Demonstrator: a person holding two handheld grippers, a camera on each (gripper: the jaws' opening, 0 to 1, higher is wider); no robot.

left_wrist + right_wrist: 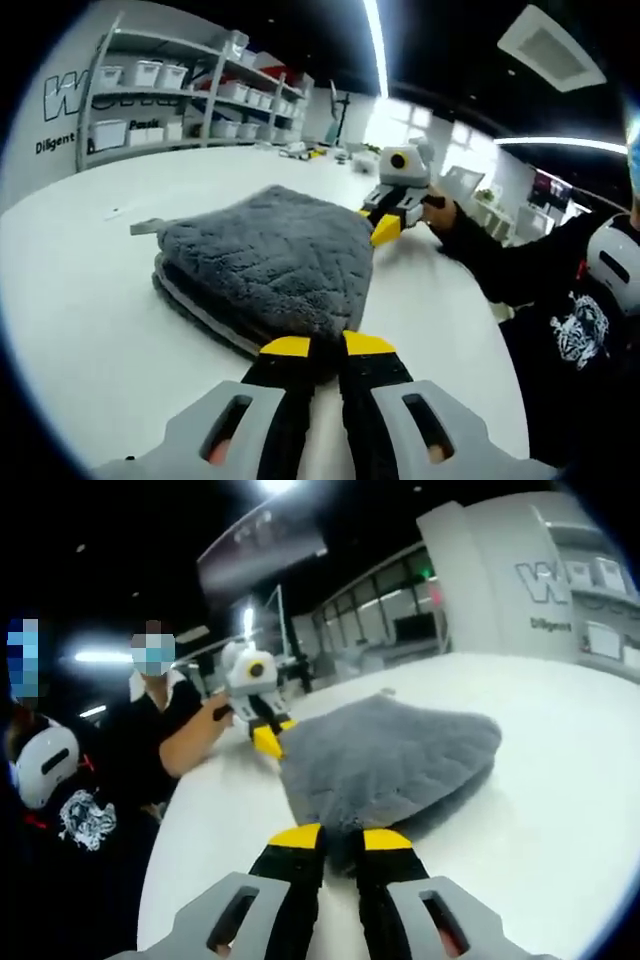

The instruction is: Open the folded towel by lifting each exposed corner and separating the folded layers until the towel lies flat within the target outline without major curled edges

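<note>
A thick grey towel lies folded on the white table, and its top layer rises above the stacked layers at its left edge. At the bottom of the left gripper view, my left gripper is shut on the towel's near corner. My right gripper pinches the far corner, with a hand behind it. In the right gripper view the towel spreads ahead. There my right gripper is shut on its near corner, and the left gripper holds the opposite corner.
Shelves with white bins stand against the far wall. A person in black is at the table's right edge, and people stand beside it. Small items lie far back. Bare tabletop surrounds the towel.
</note>
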